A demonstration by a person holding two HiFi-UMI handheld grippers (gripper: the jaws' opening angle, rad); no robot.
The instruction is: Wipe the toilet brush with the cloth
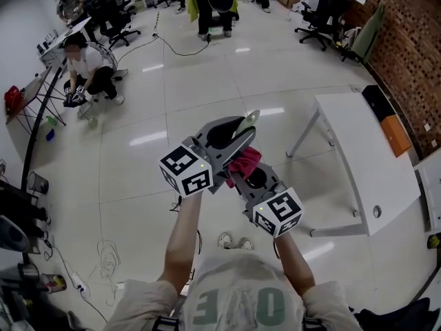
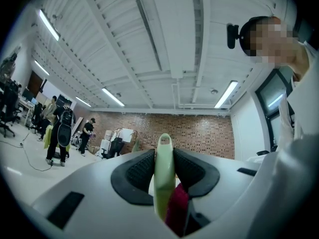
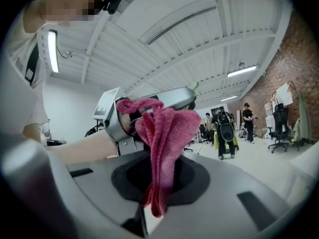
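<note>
Shirt (image 1: 238, 302): soft pale fabric with faded green print, at the bottom edge of the head view.
Left gripper (image 2: 163, 164): grey moulded shell; its black ribbed pads are clamped on the brush handle (image 2: 163, 183) from both sides.
Brush handle: smooth pale green plastic, flat and narrow, its rounded tip standing out past the pads.
Right gripper (image 3: 159, 176): same grey shell; its dark pads pinch the cloth (image 3: 167, 128).
Cloth: deep pink terry, folded into thick pleats that fan out above the jaws, a short tail hanging below; its bunched end lies against the left gripper, just beside the handle.
Floor (image 1: 172, 116): glossy pale tiles with bright reflections.
Table (image 1: 358, 150): flat white top on thin white legs, well apart to the right.
</note>
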